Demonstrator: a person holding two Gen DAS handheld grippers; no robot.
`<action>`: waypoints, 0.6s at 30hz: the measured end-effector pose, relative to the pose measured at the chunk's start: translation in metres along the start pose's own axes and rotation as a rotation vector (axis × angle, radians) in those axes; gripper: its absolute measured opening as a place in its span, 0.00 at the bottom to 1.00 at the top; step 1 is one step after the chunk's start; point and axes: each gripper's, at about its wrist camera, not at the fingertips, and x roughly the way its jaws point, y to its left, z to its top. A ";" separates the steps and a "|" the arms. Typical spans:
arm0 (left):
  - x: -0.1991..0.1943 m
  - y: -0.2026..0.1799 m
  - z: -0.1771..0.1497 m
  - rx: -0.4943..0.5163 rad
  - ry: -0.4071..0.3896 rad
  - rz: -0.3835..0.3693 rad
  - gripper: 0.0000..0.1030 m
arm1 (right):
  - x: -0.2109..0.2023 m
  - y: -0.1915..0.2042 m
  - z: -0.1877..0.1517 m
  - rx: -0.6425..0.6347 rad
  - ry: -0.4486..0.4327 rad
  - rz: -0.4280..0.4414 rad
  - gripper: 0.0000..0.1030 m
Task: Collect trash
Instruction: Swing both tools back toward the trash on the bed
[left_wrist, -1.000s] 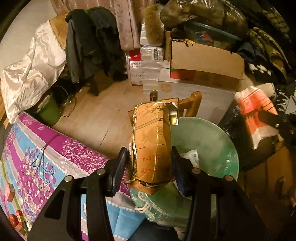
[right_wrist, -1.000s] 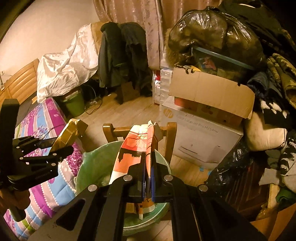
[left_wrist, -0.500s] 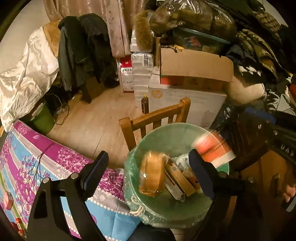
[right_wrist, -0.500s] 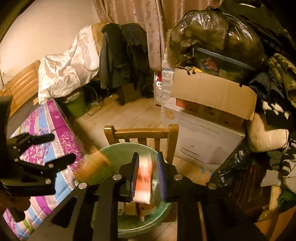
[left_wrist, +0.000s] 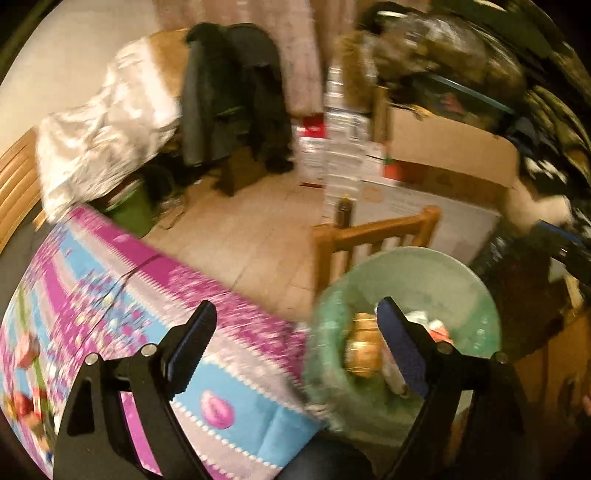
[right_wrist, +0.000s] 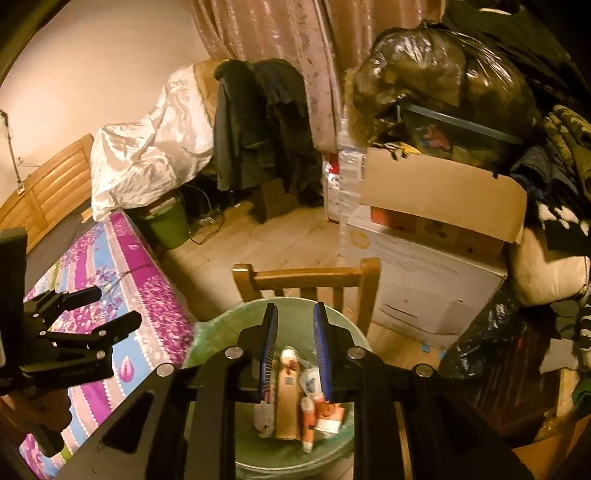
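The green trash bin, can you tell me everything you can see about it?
The green trash bin is round and open on top, lined with a thin, pale green plastic bag that wraps over its rim. It stands upright in front of a wooden chair back and beside the purple flowered cloth. Inside lie a brown taped package and some wrappers.

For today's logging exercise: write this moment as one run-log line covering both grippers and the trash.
left gripper: open, empty | right gripper: open, empty, above bin | trash: in bin | step: both pieces dropped
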 end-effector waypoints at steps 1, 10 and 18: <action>-0.001 0.009 -0.003 -0.027 -0.004 0.022 0.83 | 0.000 0.005 0.000 0.000 -0.008 0.012 0.21; -0.024 0.106 -0.066 -0.272 0.013 0.203 0.83 | 0.019 0.092 -0.016 -0.068 0.028 0.179 0.28; -0.065 0.178 -0.157 -0.391 0.046 0.346 0.83 | 0.031 0.208 -0.046 -0.254 0.116 0.330 0.28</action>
